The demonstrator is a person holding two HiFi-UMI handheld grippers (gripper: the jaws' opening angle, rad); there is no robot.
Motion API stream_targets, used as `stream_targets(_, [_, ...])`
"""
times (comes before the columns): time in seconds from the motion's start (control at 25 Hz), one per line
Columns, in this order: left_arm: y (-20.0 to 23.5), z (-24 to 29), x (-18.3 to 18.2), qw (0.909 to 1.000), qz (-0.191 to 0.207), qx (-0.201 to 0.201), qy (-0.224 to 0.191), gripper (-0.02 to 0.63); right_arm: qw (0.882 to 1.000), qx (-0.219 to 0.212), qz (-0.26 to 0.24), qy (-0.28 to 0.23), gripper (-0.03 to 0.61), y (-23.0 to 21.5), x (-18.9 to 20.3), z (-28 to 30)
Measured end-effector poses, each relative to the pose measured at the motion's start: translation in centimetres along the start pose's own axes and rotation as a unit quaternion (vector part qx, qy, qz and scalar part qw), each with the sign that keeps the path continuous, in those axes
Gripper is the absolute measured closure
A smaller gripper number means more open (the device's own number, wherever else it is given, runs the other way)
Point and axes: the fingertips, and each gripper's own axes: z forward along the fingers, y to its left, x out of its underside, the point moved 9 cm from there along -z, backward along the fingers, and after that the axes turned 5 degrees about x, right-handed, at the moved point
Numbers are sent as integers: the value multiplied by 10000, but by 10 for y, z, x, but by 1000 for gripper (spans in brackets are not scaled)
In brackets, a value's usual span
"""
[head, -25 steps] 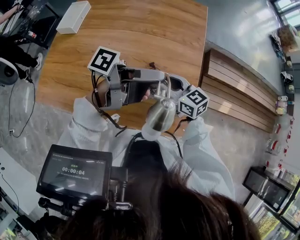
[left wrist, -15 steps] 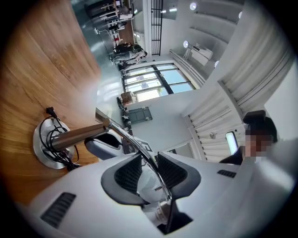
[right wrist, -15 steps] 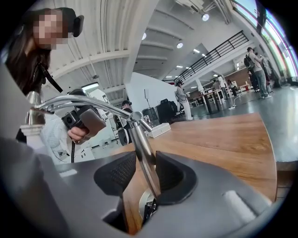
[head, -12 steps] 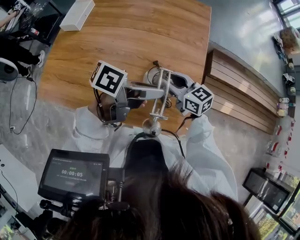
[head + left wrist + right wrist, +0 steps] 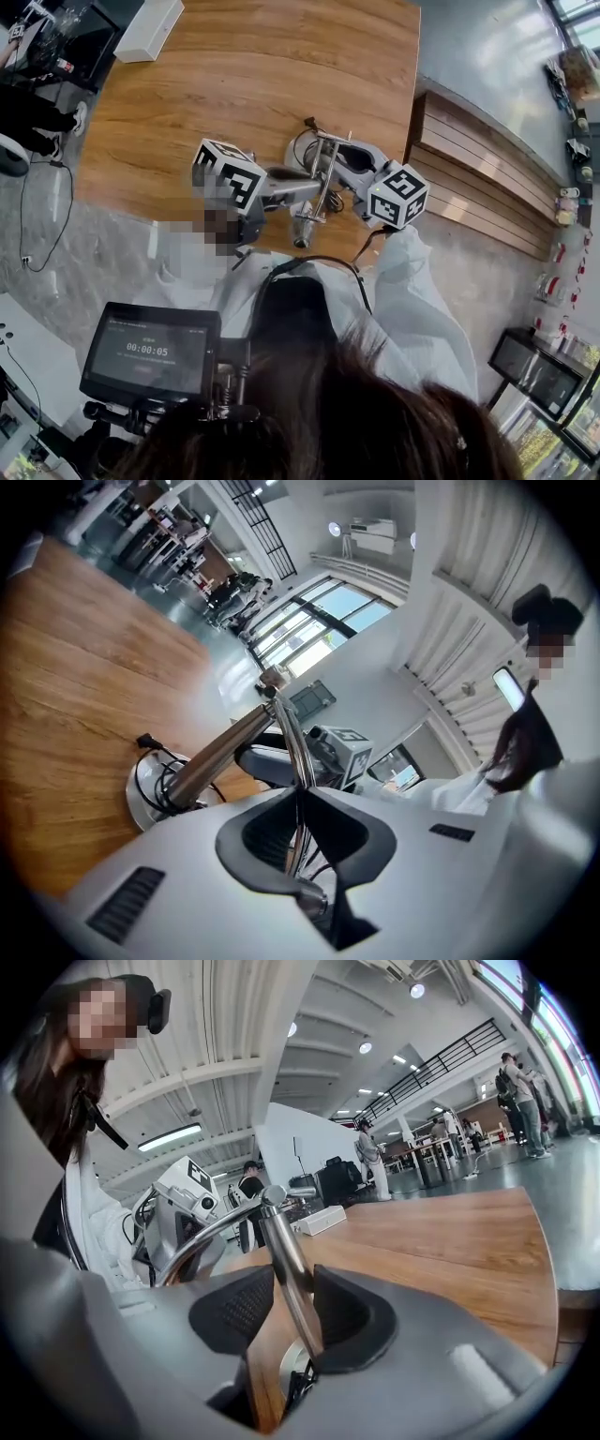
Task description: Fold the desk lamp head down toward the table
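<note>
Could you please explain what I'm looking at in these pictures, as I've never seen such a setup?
A person holds a two-fingered claw tool in each hand. One picture looks down from a camera on their head; the other two come from cameras riding on each claw. On the wooden table are a desk lamp and a white box. The left claw is closing on the lamp's thin upper arm; the right claw grips its thicker lower arm.
</note>
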Motion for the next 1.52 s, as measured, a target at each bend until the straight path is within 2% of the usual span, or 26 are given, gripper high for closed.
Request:
stream_targets(0.2, [-1,4,3,9941,762,-737,218,578,9999,-2,-120,48,451,3,0,0])
stream_targets(0.36, [1,9,4,9871,1112,-1105,329,575,9994,-13,-306,172,453,3,-3,-2])
stream_targets(0.64, [9,13,4,9863,1163,-1163,153,551,9993,-17,-273,260,454,0,-4,-3])
stream_targets(0.84, [20,14,4,9883,1012,-1137,-22,527,9989,99,-277,374,454,-4,-3,2])
stream_targets(1.0, [25,11,11,9847,1025,-1350,-401,508,9977,468,-251,417,453,-1,2,6])
stream_targets(1.16, [26,2,27,9810,1045,-1597,-360,508,9939,1082,121,170,465,-5,8,-13])
stream_targets(1.2, [25,-2,30,9820,974,-1561,-436,508,9922,1219,230,82,465,-6,9,-21])
stream_targets(1.28, [18,-12,33,9827,841,-1411,-852,508,9901,1358,357,-94,468,-3,10,-36])
stream_targets(1.32, [13,-16,32,9809,840,-1346,-1125,508,9890,1418,361,-208,503,1,8,-43])
stream_targets(1.44, [-10,-23,20,9668,1204,-1416,-1753,526,9832,1667,366,-642,577,17,-3,-59])
stream_targets(1.52, [-27,-24,8,9513,1682,-1617,-2013,584,9803,1736,454,-828,577,29,-15,-64])
